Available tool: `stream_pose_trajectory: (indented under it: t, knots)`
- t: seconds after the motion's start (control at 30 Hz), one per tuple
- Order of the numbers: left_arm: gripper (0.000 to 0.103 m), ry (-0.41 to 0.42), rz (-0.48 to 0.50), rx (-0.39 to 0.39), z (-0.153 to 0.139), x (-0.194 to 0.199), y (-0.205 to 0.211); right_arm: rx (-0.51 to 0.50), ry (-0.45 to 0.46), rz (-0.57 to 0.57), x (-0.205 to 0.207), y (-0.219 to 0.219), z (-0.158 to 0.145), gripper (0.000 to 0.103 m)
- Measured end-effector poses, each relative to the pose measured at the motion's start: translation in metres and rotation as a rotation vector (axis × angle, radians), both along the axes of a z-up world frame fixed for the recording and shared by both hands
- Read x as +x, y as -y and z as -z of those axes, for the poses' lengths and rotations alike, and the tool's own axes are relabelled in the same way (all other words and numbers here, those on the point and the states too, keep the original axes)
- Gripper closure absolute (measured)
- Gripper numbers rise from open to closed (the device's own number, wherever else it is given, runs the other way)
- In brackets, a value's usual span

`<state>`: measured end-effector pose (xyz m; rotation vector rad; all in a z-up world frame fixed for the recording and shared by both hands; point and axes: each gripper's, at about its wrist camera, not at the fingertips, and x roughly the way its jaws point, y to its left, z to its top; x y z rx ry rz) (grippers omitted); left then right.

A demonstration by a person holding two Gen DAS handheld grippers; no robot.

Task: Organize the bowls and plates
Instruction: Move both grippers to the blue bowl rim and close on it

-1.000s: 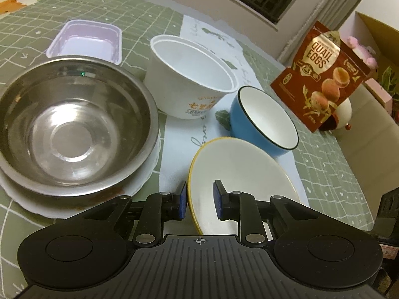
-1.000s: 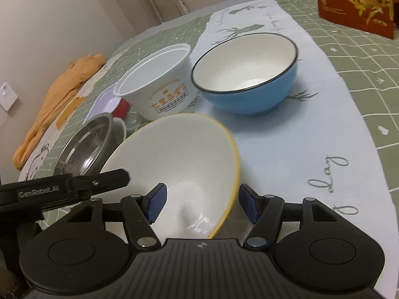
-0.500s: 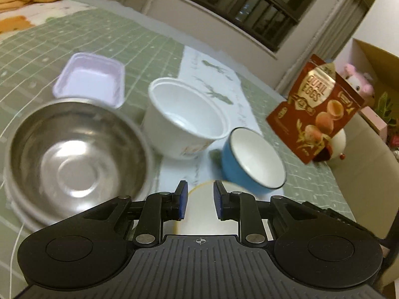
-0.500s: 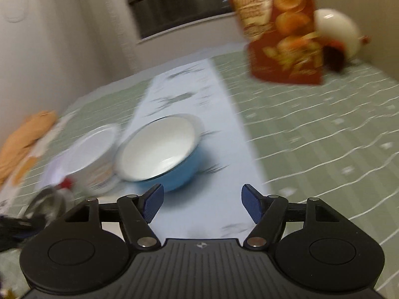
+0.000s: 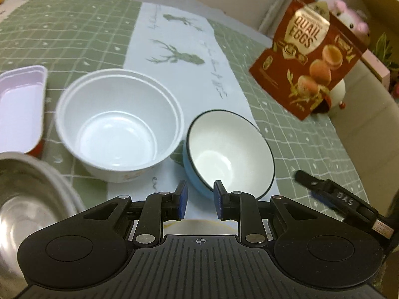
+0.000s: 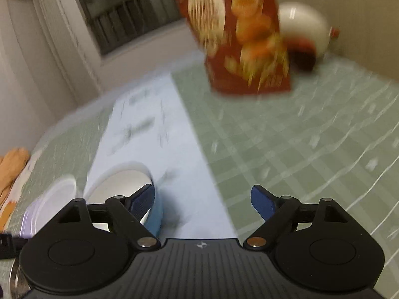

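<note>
At the foot of the left wrist view, left gripper (image 5: 199,200) with blue pads close together, only a narrow gap between them. Just under the pads, down by the finger bases, a sliver of yellow-rimmed dish (image 5: 199,225), mostly hidden by the gripper body; cannot tell whether clamped on it or merely over it. Straight ahead of the pads, blue bowl (image 5: 229,152), white inside with a dark rim, upright on the pale runner (image 5: 179,57). Just beside it to the left, white paper bowl (image 5: 117,124), upright, taller, printed lettering low on its wall; whether touching the blue bowl, cannot tell. Further left, lavender tray (image 5: 20,104) on the green checked tablecloth (image 5: 62,30), and nearer the camera a steel bowl (image 5: 27,199), blurred, cut off by the picture edge. Well apart at the far right, quail eggs pouch (image 5: 309,54), standing tilted. Low at the right edge, part of the right gripper (image 5: 336,196), raised above the cloth. Over in the right wrist view, much motion blur; right gripper fingers spread wide, nothing between them, runner and green cloth below the gap. Beside the left finger, same blue bowl, partly hidden. Beyond, same pouch, smeared.
</note>
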<state>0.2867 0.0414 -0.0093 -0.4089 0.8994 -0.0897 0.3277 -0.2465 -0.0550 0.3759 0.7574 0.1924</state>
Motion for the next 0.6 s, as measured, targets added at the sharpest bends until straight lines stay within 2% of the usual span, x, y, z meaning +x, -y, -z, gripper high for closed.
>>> stream_pose_trajectory:
  t: [0.07, 0.17, 0.3, 0.43, 0.6]
  knots:
    - [0.078, -0.004, 0.008, 0.021, 0.005, 0.009, 0.004, 0.051, -0.017, -0.013, 0.005, -0.003, 0.001, 0.018]
    - [0.078, -0.02, -0.022, 0.038, 0.011, 0.024, 0.005, 0.076, 0.009, -0.064, 0.001, -0.009, -0.003, 0.019]
    - [0.078, -0.039, -0.047, 0.041, 0.02, 0.042, 0.005, 0.11, -0.003, -0.108, 0.0, -0.014, -0.002, 0.032]
    - [0.078, -0.046, -0.047, 0.065, 0.024, 0.057, 0.01, 0.167, -0.062, -0.124, 0.012, -0.019, 0.012, 0.037]
    - [0.078, -0.03, -0.039, 0.108, 0.025, 0.07, 0.014, 0.193, -0.12, -0.147, 0.036, -0.039, 0.031, 0.056]
